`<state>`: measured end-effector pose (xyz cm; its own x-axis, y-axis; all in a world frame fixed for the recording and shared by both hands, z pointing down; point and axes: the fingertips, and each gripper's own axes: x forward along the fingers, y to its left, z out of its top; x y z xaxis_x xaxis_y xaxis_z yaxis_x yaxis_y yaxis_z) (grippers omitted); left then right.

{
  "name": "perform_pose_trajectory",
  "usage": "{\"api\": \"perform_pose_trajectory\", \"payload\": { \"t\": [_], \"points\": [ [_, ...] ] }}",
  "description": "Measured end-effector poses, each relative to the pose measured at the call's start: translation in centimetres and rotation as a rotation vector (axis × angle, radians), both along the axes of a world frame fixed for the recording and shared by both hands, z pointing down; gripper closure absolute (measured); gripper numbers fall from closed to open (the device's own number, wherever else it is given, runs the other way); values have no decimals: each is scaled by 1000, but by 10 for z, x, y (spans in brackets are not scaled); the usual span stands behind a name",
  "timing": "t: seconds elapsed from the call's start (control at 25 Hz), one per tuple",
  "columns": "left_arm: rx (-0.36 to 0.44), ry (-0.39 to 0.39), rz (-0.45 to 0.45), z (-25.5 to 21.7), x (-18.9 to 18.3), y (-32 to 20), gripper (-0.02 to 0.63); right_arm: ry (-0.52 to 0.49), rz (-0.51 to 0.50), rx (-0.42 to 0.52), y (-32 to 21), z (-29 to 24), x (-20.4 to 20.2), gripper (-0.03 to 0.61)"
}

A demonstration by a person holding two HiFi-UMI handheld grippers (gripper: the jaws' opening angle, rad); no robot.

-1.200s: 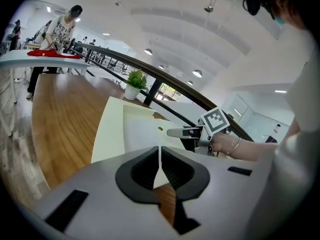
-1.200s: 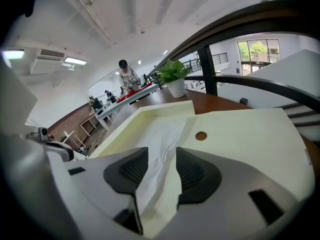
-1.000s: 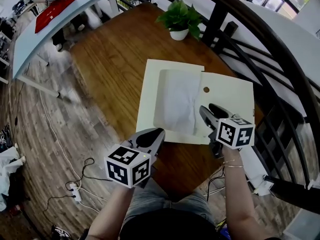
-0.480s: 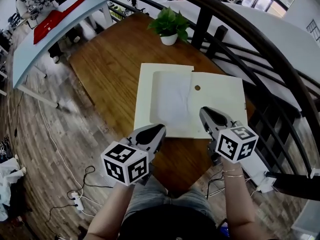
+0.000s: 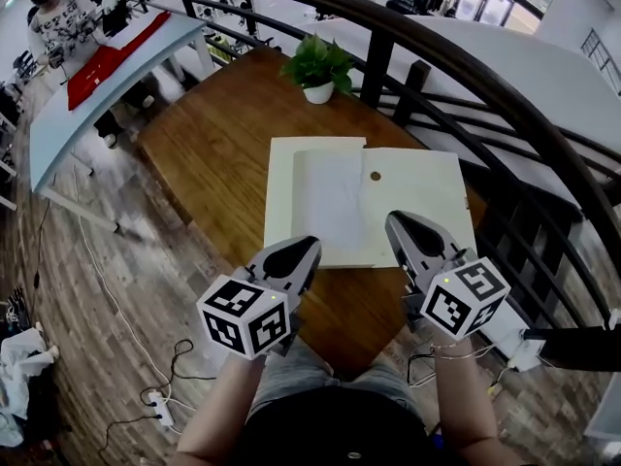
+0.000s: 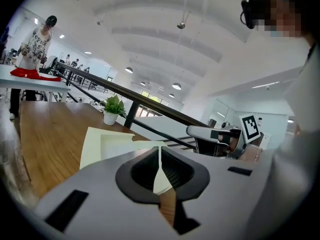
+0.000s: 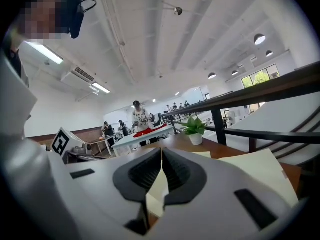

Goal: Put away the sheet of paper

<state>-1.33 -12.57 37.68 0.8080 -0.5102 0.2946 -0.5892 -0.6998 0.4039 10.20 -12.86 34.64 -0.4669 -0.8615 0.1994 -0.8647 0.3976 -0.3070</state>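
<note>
Both your grippers have lifted back off the table. Head view: left gripper (image 5: 303,252) and right gripper (image 5: 400,229) hang at the near edge. The sheet of paper (image 5: 330,207) lies flat on the open cream folder (image 5: 427,192), so I'd guess closing it is what's left. Left gripper view: jaws together, empty. Right gripper view: jaws just closed on nothing. The potted plant (image 7: 194,126) and railing (image 5: 437,56) are well clear.

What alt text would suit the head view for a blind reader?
A person's left gripper and right gripper, both shut and empty, the right's jaws just closed, hover over the near part of a wooden table. A white sheet of paper lies on a cream folder there, a potted plant beyond.
</note>
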Motion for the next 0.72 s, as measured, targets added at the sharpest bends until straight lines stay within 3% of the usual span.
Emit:
{"api": "perform_pose_trajectory", "payload": {
  "t": [0.52,0.72],
  "points": [
    [45,-16,8,-10,0,5,586,41,24,66,28,-17,-12,548],
    [62,-67,21,-6,5,6,586,76,41,64,31,-17,-15,548]
  ]
}}
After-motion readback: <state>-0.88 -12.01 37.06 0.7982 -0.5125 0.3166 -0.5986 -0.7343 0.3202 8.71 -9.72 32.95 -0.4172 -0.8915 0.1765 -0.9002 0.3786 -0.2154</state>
